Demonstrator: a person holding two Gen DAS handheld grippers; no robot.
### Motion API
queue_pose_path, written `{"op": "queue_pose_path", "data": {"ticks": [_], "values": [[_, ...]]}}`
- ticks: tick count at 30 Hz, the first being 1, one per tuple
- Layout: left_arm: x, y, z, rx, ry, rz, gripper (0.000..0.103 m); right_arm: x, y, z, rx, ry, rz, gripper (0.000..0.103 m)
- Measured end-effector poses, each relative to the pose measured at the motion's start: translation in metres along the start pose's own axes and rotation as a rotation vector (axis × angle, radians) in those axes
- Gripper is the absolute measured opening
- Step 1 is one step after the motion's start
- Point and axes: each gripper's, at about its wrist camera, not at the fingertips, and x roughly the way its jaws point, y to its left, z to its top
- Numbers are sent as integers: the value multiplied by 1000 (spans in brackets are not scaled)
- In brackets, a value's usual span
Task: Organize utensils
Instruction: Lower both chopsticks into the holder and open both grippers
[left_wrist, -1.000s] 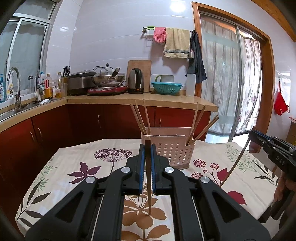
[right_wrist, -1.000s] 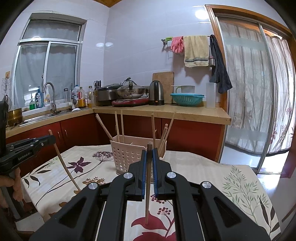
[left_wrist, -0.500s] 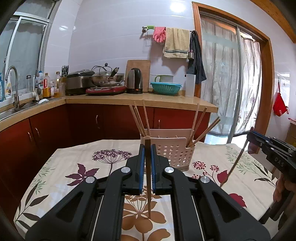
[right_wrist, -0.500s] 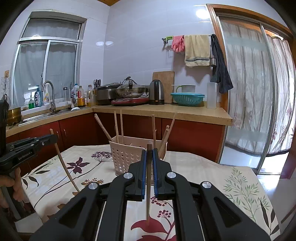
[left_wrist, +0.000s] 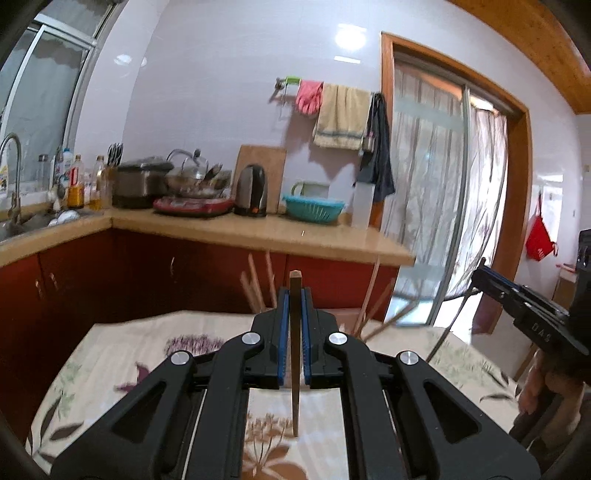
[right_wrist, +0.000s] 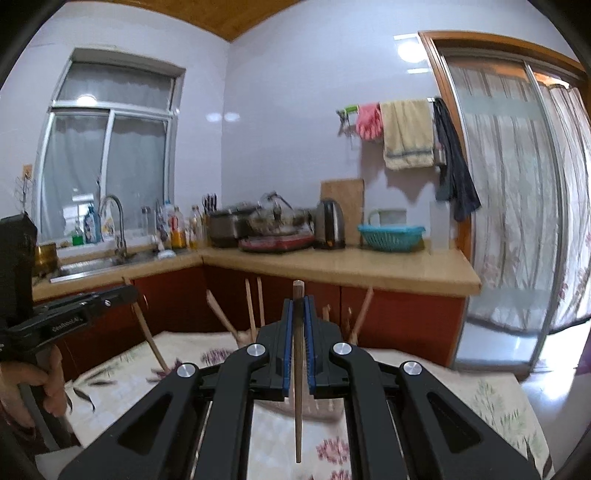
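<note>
My left gripper (left_wrist: 294, 295) is shut on a wooden chopstick (left_wrist: 295, 369) that stands upright between its blue pads. My right gripper (right_wrist: 298, 304) is shut on another chopstick (right_wrist: 297, 387), also upright. Each gripper shows in the other's view, the right one (left_wrist: 480, 275) at the right edge, the left one (right_wrist: 129, 291) at the left edge. The white perforated utensil basket is mostly hidden behind the grippers; several chopsticks (left_wrist: 256, 284) (right_wrist: 251, 306) stick up from it. Both grippers are above the table, on either side of the basket.
The table has a floral cloth (left_wrist: 122, 350). Behind it runs a kitchen counter (left_wrist: 258, 229) with a kettle (left_wrist: 253, 190), a teal basket (left_wrist: 314, 206), pots and bottles. A sink (right_wrist: 92, 264) is at the left, a curtained glass door (right_wrist: 517, 221) at the right.
Both grippers have risen and tilted upward with their chopsticks; the basket has dropped behind the fingers and the ceiling has come into view. Both views are motion-blurred.
</note>
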Motion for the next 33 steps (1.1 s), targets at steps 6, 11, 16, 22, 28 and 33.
{"op": "queue_pose_path", "data": {"ticks": [6, 11, 16, 22, 28, 33], "values": [[11, -7, 38, 41, -102, -3, 7, 18, 8, 35, -39, -102, 31, 7], [28, -14, 60, 71, -167, 2, 7, 41, 7, 57, -57, -146, 34, 7], [58, -14, 72, 71, -202, 15, 7, 71, -4, 60, -44, -139, 30, 7], [88, -15, 84, 78, -236, 13, 7, 102, -17, 52, -42, -108, -2, 7], [111, -15, 72, 98, -232, 25, 7, 119, -26, 40, -34, -75, -18, 7], [129, -13, 54, 97, -186, 29, 7, 129, -31, 30, -20, -47, -23, 7]]}}
